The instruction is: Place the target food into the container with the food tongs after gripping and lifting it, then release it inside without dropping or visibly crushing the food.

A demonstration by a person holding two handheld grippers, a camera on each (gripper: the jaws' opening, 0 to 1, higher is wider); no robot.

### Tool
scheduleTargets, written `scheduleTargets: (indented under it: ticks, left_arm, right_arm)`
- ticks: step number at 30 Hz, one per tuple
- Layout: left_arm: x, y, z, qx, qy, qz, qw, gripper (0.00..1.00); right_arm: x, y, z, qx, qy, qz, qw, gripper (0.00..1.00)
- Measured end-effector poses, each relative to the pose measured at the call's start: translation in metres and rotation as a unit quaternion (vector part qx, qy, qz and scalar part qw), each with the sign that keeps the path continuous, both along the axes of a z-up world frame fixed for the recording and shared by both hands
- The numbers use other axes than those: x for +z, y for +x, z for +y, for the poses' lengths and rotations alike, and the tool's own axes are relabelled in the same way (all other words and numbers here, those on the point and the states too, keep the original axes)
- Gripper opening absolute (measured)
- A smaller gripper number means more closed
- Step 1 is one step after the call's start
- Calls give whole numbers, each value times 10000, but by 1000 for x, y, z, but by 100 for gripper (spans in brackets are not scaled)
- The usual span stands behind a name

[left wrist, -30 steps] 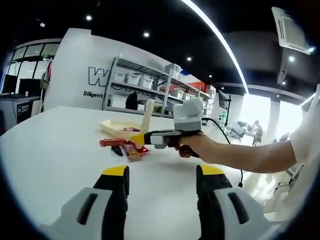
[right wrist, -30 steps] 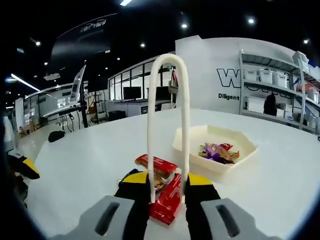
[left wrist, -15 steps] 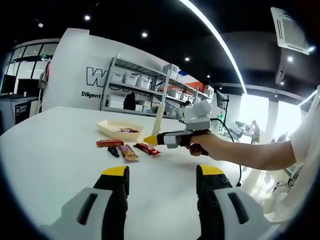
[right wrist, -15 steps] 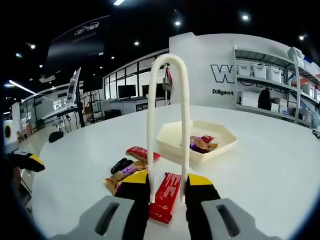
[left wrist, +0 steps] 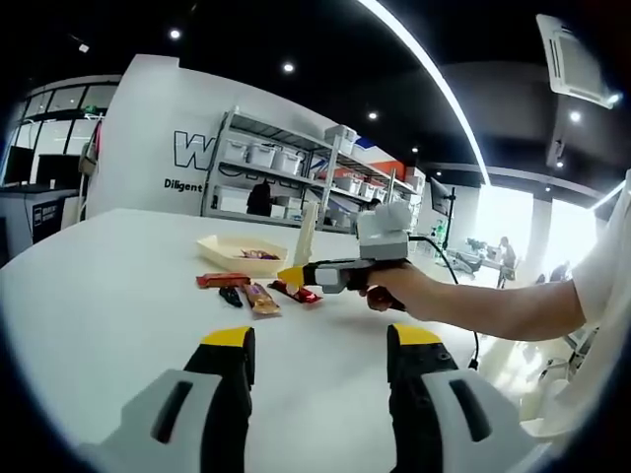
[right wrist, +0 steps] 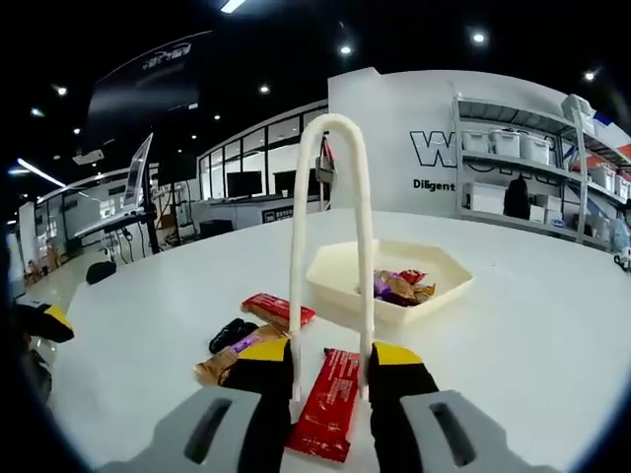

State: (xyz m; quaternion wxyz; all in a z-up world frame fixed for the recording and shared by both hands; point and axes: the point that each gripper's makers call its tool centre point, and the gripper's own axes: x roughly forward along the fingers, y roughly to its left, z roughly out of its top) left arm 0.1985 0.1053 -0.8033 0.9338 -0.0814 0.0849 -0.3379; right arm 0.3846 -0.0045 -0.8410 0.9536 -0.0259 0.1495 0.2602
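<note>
In the left gripper view, the white table (left wrist: 99, 296) spreads out ahead, and the left gripper (left wrist: 320, 370) rises from the bottom with its two yellow-tipped jaws spread wide and nothing between them, well short of the snacks. Further out lie a red bar (left wrist: 222, 280), a small dark packet (left wrist: 232, 296) and a tan bar (left wrist: 260, 299), close together, with the cream hexagonal container (left wrist: 240, 247) behind them holding a few wrapped snacks. To their right, the right gripper (left wrist: 288, 276) comes in held by a person's hand (left wrist: 394, 288), with the white food tongs (left wrist: 307, 233) standing up from its tip and a red wrapped bar (left wrist: 299, 293) lying on the table just beside that tip. In the right gripper view, the left gripper's yellow tip shows at the far left edge. Then come the same dark packet (right wrist: 233, 335) and tan bar (right wrist: 225, 363), the latter partly hidden by the left jaw, and the red bar (right wrist: 278, 309) behind them. The right gripper (right wrist: 330, 374) is pressed onto the two legs of the tongs (right wrist: 329, 251), whose arch rises between the jaws. The target red bar (right wrist: 326, 402) lies flat on the table between the jaws, under the tong legs; whether the tong tips touch it cannot be told. To the right and further back sits the container (right wrist: 389, 284), with colourful wrapped snacks (right wrist: 399, 287) inside, apart from the bars on the table.
</note>
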Motion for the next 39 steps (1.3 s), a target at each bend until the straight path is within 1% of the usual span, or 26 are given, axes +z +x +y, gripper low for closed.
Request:
scheduleTargets:
  ticks: [2, 6, 7, 8, 9, 10, 11, 12, 13, 14, 18, 24, 31, 33, 39]
  left_arm:
    - [0, 0, 1, 13, -4, 5, 10000, 53]
    - [-1, 2, 1, 23, -12, 13, 10000, 53]
    - [-1, 2, 1, 21, -18, 7, 10000, 53]
    - [-1, 2, 0, 16, -23, 11, 10000, 53]
    - [-1, 2, 0, 11, -31, 11, 10000, 53]
    - [-1, 2, -1, 9, -30, 6, 10000, 53]
    - [-1, 2, -1, 8, -24, 8, 10000, 53]
    - [-2, 2, -1, 1, -10, 20, 10000, 53]
    - [-2, 3, -1, 0, -7, 28, 10000, 53]
    - [-2, 3, -1, 0, -6, 32, 10000, 53]
    - [-3, 3, -3, -21, 2, 40, 10000, 53]
    - [-7, 3, -5, -38, 31, 87, 9999, 53]
    - [-5, 5, -6, -53, 38, 74, 10000, 53]
    - [-5, 5, -6, -48, 28, 71, 10000, 53]
    - [-6, 4, -6, -60, 33, 87, 9999, 53]
  right_arm:
    - [1, 1, -1, -29, 45, -40, 10000, 24]
    - [-4, 4, -3, -77, 86, 57, 9999, 23]
    - [-7, 3, -3, -67, 55, 97, 9999, 21]
    - [-7, 3, -3, -64, 25, 73, 9999, 18]
    - [-7, 5, -1, 152, -266, -146, 9994, 17]
    - [-4, 4, -2, -48, -194, -192, 9996, 15]
    - [-8, 1, 1, -1, -189, -62, 9998, 15]
    - [-8, 1, 0, -6, -163, -78, 9998, 16]
    - [-10, 0, 1, 8, -78, 21, 10000, 16]
    - [-8, 0, 0, 2, -53, -32, 10000, 16]
    - [-8, -1, 3, 6, 30, 35, 10000, 18]
    - [-7, 1, 5, 28, 10, 147, 9999, 20]
    - [-8, 5, 6, 73, -164, 338, 9993, 21]
    - [-9, 6, 6, 91, -213, 341, 9992, 21]
    - [-12, 5, 6, 165, -510, 436, 9976, 22]
